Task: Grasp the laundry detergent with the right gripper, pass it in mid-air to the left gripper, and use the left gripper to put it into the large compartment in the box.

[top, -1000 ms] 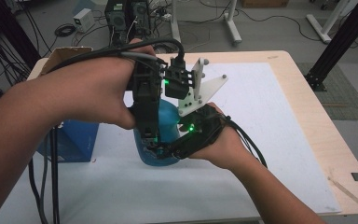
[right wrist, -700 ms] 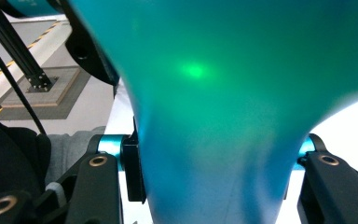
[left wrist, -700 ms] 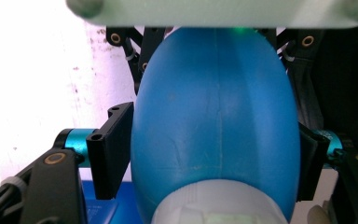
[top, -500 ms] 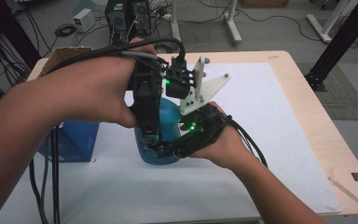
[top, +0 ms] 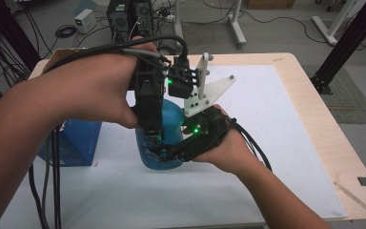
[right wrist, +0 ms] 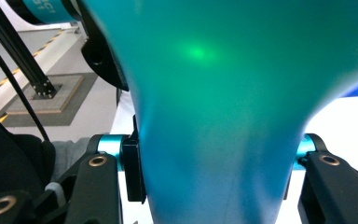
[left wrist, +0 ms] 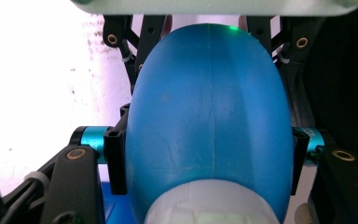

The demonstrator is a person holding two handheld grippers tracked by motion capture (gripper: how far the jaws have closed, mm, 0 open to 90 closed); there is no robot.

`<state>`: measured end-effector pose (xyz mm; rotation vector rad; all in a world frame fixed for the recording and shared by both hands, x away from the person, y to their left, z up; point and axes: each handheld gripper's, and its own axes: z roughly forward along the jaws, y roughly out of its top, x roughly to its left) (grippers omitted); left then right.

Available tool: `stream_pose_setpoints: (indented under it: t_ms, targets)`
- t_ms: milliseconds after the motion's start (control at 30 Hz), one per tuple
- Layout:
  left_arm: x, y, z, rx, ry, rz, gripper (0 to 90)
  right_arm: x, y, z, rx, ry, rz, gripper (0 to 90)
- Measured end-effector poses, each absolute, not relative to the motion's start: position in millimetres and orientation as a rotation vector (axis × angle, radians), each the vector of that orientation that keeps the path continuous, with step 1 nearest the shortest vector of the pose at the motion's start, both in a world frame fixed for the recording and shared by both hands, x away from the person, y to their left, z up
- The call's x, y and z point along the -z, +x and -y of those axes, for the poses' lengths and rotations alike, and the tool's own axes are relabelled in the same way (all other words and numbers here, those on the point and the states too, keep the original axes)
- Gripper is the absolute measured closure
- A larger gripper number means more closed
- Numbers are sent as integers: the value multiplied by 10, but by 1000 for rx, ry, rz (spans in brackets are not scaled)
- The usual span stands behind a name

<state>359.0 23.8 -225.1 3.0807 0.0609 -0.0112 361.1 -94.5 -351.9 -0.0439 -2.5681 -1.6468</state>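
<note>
Both forearms reach in over the table and meet at its middle. The left hand [top: 93, 90] sits high, knuckles up, driving the left gripper [top: 151, 131] straight down, its jaws clamped on either side of the blue bottle [top: 171, 119]. The right hand [top: 226, 148] comes in low from the right, palm under its tool, and the right gripper [top: 169, 151] lies nearly level, jaws pinching the same bottle lower down
</note>
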Motion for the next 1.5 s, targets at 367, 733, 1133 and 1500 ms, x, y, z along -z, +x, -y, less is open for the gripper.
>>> stream_pose_setpoints:
  t_ms: [367, 733, 1133, 1500]
  targets:
    - [2128, 3599, -342, -3, 3086, -82, 382, 3420, 3568, 1109, 1556, -78, 2634, 171]
    - [1981, 3626, -562, 18, 3097, -179, 381, 3199, 3673, 1457, 1461, -168, 2817, 123]
    - [1558, 3649, -908, 38, 3060, -379, 381, 2904, 3729, 1713, 1243, -186, 3024, 5]
    - [1058, 3822, -1411, -13, 2920, -965, 381, 2790, 3721, 1800, 1229, -208, 3075, 7]
